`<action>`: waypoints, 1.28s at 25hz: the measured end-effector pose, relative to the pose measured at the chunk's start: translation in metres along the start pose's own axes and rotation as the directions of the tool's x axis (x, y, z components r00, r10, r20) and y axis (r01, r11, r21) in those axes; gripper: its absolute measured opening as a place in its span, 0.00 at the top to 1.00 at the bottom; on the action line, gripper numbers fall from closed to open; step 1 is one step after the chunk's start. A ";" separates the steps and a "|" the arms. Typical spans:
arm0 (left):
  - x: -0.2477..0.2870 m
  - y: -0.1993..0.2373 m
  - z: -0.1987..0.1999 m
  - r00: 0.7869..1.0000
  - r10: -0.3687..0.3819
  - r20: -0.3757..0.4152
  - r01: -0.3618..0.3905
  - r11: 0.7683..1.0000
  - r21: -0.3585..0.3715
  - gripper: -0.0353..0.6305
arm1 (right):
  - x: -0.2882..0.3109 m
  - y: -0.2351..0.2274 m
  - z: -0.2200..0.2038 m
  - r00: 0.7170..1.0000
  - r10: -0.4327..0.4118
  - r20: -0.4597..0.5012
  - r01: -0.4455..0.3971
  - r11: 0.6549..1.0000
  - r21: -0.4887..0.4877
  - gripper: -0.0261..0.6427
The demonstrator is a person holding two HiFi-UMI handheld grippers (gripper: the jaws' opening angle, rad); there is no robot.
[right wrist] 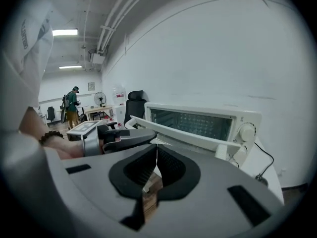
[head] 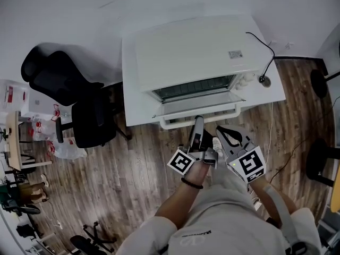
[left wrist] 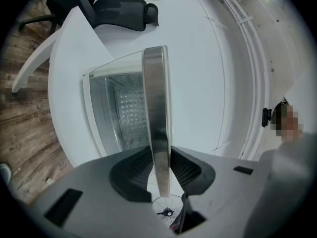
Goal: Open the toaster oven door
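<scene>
The left tool (left wrist: 161,151) clamps the door handle (left wrist: 154,83) so it can swing the half-open toaster oven door (head: 197,104) down; the right tool (right wrist: 156,150), closed and empty, hangs nearby.

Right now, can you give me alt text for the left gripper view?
The left gripper is clamped on the silver handle of the toaster oven door; the handle runs up the middle of the picture. A wire rack shows through the door's glass, and a black chair stands at the top.

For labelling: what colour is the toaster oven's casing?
White; the toaster oven shows best in head view.
</scene>
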State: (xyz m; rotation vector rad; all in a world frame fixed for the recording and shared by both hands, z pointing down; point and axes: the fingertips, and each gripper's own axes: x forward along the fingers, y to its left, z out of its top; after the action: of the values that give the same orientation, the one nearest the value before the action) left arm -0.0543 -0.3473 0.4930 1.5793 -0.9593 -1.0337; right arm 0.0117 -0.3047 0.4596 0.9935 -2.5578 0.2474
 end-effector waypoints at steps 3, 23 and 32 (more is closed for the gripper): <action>-0.006 0.003 -0.005 1.000 0.001 -0.029 0.000 1.000 0.012 0.78 | -0.005 0.007 -0.018 1.000 -0.008 -0.019 0.009 0.998 0.058 0.94; -0.048 0.037 -0.031 0.982 0.045 -0.186 -0.030 0.996 0.081 0.78 | 0.005 0.040 -0.123 0.996 0.015 -0.090 0.031 0.874 0.485 0.94; -0.058 0.051 -0.038 0.972 0.071 -0.225 -0.050 0.994 0.101 0.78 | 0.017 0.043 -0.145 0.998 0.018 -0.057 0.021 0.784 0.620 0.94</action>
State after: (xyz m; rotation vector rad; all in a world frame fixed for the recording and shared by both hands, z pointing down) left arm -0.0419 -0.2927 0.5580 1.6950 -0.9027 -0.7542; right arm 0.0125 -0.2410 0.5977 1.1737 -2.4506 1.1667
